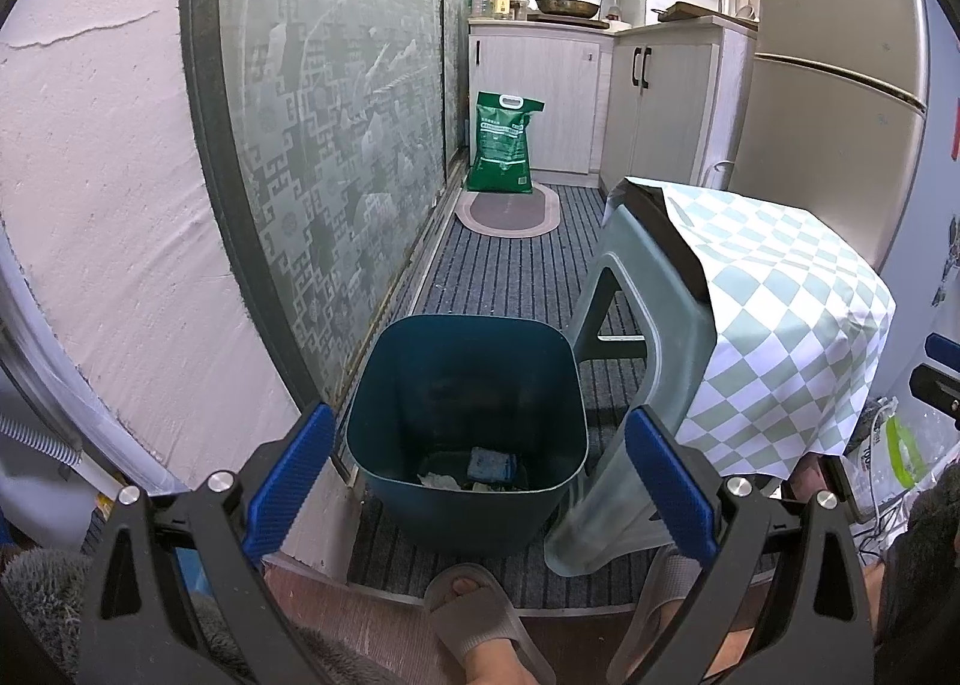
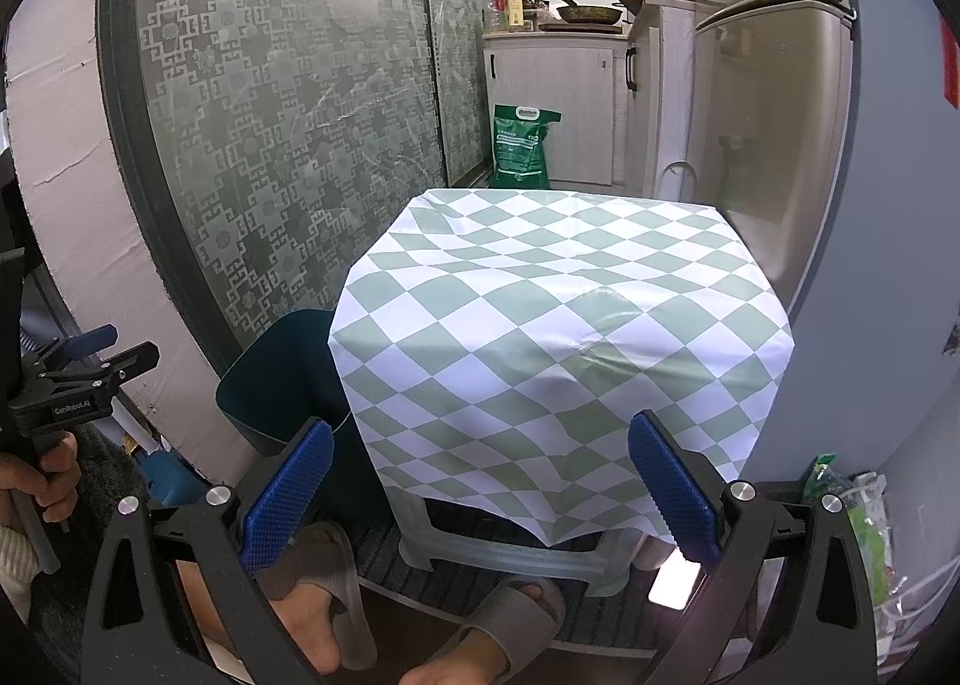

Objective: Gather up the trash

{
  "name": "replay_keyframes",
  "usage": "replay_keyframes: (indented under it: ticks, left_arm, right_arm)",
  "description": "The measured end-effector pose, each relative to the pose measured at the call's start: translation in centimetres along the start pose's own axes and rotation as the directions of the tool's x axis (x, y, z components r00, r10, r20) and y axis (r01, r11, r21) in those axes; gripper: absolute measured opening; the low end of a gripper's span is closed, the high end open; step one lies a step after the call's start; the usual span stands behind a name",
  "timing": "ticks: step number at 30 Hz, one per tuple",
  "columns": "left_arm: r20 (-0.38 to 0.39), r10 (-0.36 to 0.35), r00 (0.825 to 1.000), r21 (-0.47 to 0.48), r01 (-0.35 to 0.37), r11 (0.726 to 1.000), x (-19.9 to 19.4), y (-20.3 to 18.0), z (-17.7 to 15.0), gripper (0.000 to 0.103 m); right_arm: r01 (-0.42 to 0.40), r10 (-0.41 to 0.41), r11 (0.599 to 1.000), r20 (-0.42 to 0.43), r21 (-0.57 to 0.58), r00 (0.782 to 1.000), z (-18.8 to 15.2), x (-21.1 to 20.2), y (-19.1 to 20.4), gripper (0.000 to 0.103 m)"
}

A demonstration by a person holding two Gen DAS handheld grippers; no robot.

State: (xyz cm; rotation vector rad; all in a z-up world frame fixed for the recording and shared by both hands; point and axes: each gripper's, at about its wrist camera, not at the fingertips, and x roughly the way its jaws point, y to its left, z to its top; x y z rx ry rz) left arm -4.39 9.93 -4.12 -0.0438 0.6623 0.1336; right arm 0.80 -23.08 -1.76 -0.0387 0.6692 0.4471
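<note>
A dark teal trash bin (image 1: 468, 421) stands on the striped floor mat, left of a plastic stool (image 1: 636, 385). Inside it lie scraps of trash (image 1: 480, 469), one blue and some pale. My left gripper (image 1: 480, 481) is open and empty, held just above the bin's near rim. My right gripper (image 2: 480, 487) is open and empty, in front of the stool's checked cloth (image 2: 558, 319). The bin's edge (image 2: 270, 379) shows left of the cloth in the right wrist view. The left gripper's body (image 2: 72, 385) appears at that view's left edge.
A frosted patterned sliding door (image 1: 336, 132) runs along the left. A green sack (image 1: 504, 144) and an oval rug (image 1: 510, 211) lie ahead by white cabinets (image 1: 540, 96). A fridge (image 1: 840, 84) stands on the right. Slippered feet (image 2: 336, 595) are below the grippers. Bags (image 2: 852, 517) lie at right.
</note>
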Motion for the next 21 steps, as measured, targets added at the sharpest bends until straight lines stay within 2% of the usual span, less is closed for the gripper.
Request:
replay_keyframes:
  ticks: [10,15,21]
  left_arm:
    - [-0.002,-0.009,1.000,0.009,0.009,1.000,-0.02,0.07,0.06,0.099]
    - [0.000,0.021,1.000,-0.001,-0.021,1.000,0.06,0.35,0.15,0.099]
    - [-0.007,0.015,1.000,-0.003,-0.015,1.000,0.11,0.61,0.26,0.099]
  right_arm:
    - [0.001,-0.001,1.000,-0.003,0.005,1.000,-0.04,0.05,-0.12,0.099]
    - [0.000,0.000,1.000,-0.004,0.006,1.000,-0.03,0.07,-0.17,0.099]
    - [0.002,-0.002,1.000,-0.005,0.007,1.000,-0.11,0.11,-0.12,0.099]
